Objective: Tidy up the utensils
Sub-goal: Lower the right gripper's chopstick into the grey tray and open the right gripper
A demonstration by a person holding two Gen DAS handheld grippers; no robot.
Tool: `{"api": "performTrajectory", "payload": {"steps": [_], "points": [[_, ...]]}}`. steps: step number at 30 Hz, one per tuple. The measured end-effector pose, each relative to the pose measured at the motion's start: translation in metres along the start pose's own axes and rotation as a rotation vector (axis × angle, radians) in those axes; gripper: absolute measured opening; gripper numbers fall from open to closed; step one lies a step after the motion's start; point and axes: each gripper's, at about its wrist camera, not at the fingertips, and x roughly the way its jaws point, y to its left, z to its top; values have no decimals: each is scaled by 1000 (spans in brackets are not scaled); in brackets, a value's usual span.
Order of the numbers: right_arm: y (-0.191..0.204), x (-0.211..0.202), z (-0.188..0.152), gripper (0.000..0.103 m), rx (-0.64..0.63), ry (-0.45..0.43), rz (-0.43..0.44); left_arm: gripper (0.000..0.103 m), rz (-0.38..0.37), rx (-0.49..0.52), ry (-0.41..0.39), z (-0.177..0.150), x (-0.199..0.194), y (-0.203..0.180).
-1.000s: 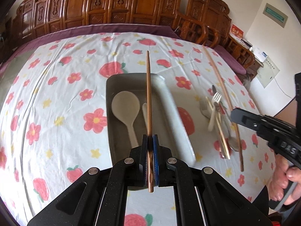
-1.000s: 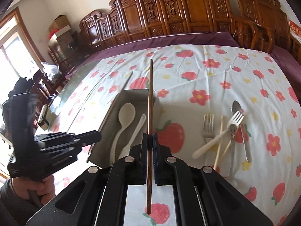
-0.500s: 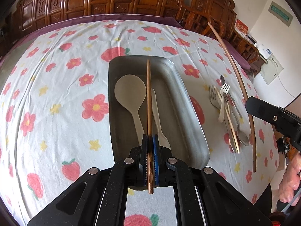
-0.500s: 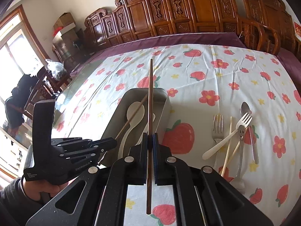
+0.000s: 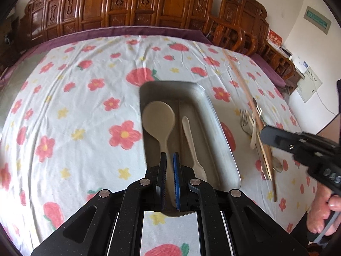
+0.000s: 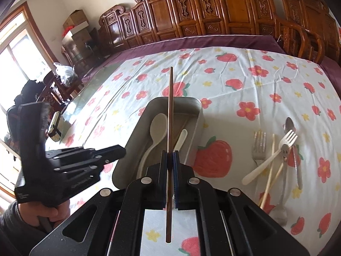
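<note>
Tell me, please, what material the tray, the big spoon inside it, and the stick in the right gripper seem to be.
Tray: probably metal, dull grey with a soft sheen on the rim.
Big spoon: likely plastic, matte cream and uniform; ceramic is possible.
Stick in the right gripper: seemingly wood, smooth reddish brown.

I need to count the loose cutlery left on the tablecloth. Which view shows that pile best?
The right wrist view: the cutlery pile lies spread out and unobstructed. In the left wrist view the pile is blurred, and the right hand-held gripper and its chopstick partly cover it.
</note>
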Motion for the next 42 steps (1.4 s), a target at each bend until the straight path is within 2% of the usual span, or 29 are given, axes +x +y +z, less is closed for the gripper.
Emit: {"api": "performTrajectory", "payload": {"steps": [8,15,24,35,42], "points": [[22,32,14,6,-24,9,29,5,44,-6,-41,2,-21,16],[34,63,18,6,-60,34,-3,5,58,-23,-71,1,-36,30],[33,77,11,6,-85,59,-46,5,62,-17,-86,0,-44,32],[31,71,11,8,-86,54,-43,5,59,-5,-97,-1,-53,26],[17,32,-2,8,-71,17,-46,5,45,18,-108,-2,-59,11]]}}
